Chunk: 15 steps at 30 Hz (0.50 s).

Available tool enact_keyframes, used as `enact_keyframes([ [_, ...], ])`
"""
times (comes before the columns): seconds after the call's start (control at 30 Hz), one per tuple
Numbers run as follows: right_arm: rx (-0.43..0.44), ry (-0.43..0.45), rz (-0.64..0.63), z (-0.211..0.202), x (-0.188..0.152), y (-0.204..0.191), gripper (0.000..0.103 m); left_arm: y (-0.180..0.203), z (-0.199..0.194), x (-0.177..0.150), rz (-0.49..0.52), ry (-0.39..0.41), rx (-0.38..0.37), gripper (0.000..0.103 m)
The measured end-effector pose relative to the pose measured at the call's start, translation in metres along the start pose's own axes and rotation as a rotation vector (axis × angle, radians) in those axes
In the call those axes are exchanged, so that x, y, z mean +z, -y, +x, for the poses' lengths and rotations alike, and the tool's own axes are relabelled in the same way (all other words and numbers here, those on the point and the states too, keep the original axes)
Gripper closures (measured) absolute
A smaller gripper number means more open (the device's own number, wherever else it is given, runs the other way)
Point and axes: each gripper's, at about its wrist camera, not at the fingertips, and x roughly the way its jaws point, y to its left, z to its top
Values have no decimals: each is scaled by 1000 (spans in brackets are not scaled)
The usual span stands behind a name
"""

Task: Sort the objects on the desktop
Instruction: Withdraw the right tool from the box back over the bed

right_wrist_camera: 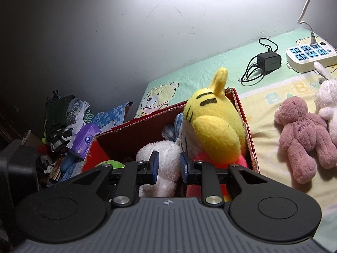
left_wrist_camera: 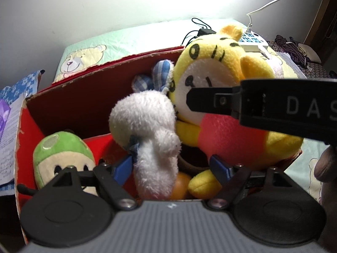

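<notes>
**Soft toys piled in the red box, two more waiting outside**

At the centre of the left wrist view, a red cardboard box (left_wrist_camera: 63, 101) holds a white plush toy (left_wrist_camera: 147, 130), a yellow tiger plush (left_wrist_camera: 221, 80) and a green-capped plush (left_wrist_camera: 63, 154). The left gripper (left_wrist_camera: 172, 168) stands open, its blue pads on either side of the white plush's lower part without clearly pressing it. The right gripper (right_wrist_camera: 167, 165) is also parted, more narrowly, above the gap between white plush and tiger; it holds nothing that I can see.

All these toys look light, soft and squashy, unlikely to slip or break. A limb or ear seems the best hold, since a body would bulge out of the pads.

Only the right wrist view shows the pink teddy bear (right_wrist_camera: 301, 135) and a pale plush (right_wrist_camera: 328, 101) lying on the bed sheet (right_wrist_camera: 263, 97) at right, outside the box. Only the left view shows the green-capped toy's face and the right gripper's black body crossing the tiger.
</notes>
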Motion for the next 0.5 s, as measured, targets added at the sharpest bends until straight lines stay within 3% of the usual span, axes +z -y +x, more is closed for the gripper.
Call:
enact_keyframes([
  [0.2,-7,6,-18,-3,-5,0,77,0,-7,-3,-18,10,13,13],
  [0.5,-2,12,-13,-3,-10,6,78,-1,-9,-6,-38,8,5,13],
])
